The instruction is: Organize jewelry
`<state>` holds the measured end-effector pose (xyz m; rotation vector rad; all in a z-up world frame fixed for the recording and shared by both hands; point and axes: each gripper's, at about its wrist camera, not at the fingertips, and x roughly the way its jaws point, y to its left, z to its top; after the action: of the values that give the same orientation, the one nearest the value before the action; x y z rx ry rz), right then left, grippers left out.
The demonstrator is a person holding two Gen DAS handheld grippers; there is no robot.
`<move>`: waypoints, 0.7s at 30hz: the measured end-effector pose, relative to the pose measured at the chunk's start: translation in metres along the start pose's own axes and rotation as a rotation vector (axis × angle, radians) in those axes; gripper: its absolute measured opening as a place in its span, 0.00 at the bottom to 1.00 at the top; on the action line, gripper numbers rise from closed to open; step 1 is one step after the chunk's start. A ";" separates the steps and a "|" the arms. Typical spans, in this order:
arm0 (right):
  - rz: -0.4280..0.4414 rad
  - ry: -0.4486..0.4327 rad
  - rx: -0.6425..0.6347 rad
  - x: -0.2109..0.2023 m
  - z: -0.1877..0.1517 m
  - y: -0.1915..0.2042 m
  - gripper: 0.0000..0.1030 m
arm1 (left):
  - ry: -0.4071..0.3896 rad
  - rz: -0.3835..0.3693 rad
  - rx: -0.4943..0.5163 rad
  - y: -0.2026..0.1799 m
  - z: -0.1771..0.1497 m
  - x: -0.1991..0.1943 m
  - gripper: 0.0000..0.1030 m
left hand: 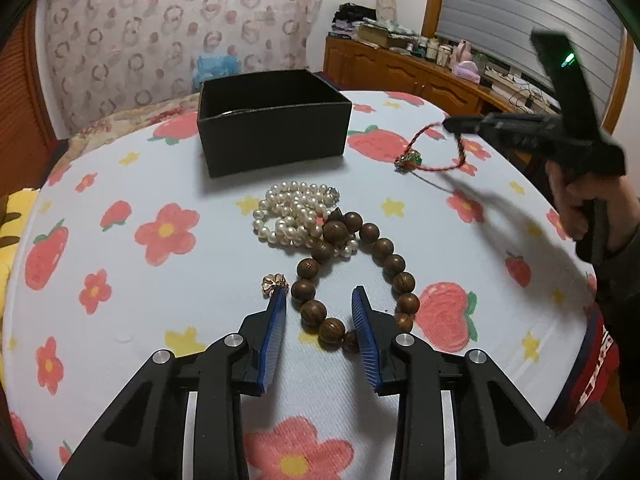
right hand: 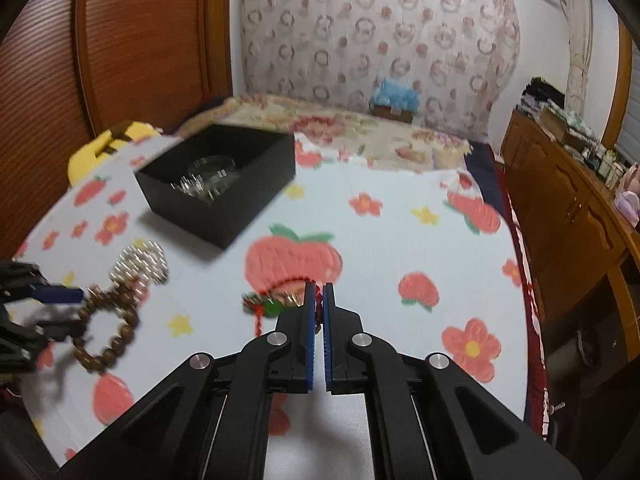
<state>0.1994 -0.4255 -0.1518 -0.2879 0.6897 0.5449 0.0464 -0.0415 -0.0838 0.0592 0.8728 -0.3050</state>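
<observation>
A wooden bead bracelet lies on the cloth, partly over a heap of white pearls. My left gripper is low over the bracelet's near left side. Its blue pads straddle a few beads without pressing them, so it is open. Its left fingertip touches a small gold charm. My right gripper is shut on a red cord bracelet, whose green charm hangs just above the cloth. Farther back stands an open black box with something silvery inside.
The round table wears a white cloth with strawberries and flowers. A floral bed lies behind it, and a cluttered wooden cabinet stands to the right. A person's hand holds the right gripper's handle.
</observation>
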 end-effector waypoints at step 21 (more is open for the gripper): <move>0.292 -0.186 -0.029 -0.077 0.040 0.053 0.04 | -0.004 0.011 -0.013 0.007 0.001 0.008 0.16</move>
<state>0.1412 -0.3945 -0.0751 -0.1607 0.5459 0.8491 0.0541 -0.0371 -0.0896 0.0510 0.8699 -0.2887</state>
